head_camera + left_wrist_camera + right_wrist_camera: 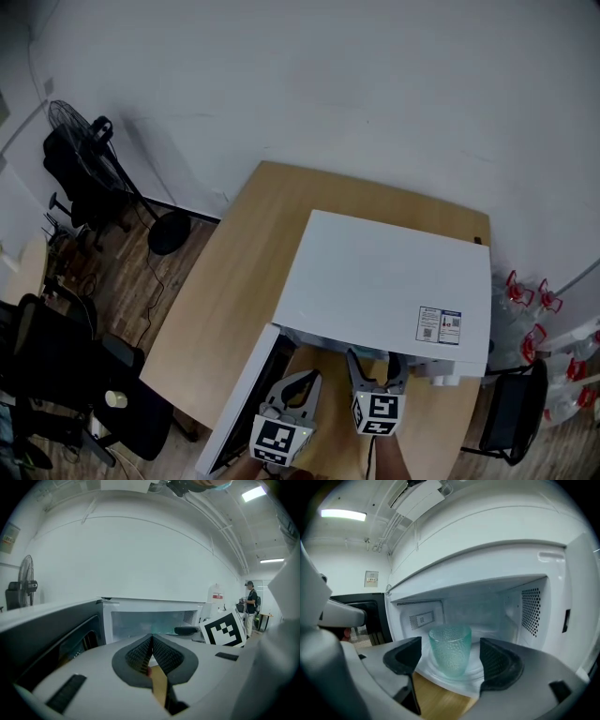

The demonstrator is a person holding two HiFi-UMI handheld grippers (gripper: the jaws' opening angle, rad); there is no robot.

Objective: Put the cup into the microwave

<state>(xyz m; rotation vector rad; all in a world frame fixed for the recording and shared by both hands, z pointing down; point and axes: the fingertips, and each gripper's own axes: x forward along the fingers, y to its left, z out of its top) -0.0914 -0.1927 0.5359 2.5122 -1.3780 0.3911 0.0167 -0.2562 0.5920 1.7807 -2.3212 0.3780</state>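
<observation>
A teal dimpled glass cup [449,648] stands upright on the turntable inside the white microwave [384,277], near the front of the cavity. My right gripper [452,658] is open, a finger on each side of the cup and a gap on both. In the head view the right gripper [378,364] reaches under the microwave's top, which hides the cup. The left gripper [300,382] hovers beside it by the open door [242,398]. In its own view the left gripper [151,651] is shut with nothing held, facing the cavity [150,619].
The microwave sits on a wooden table [225,291]. Its door hangs open to the left. A fan [80,122] and black chairs [56,366] stand on the floor at left. Red-capped bottles [534,300] are at right. A person [251,606] stands far off.
</observation>
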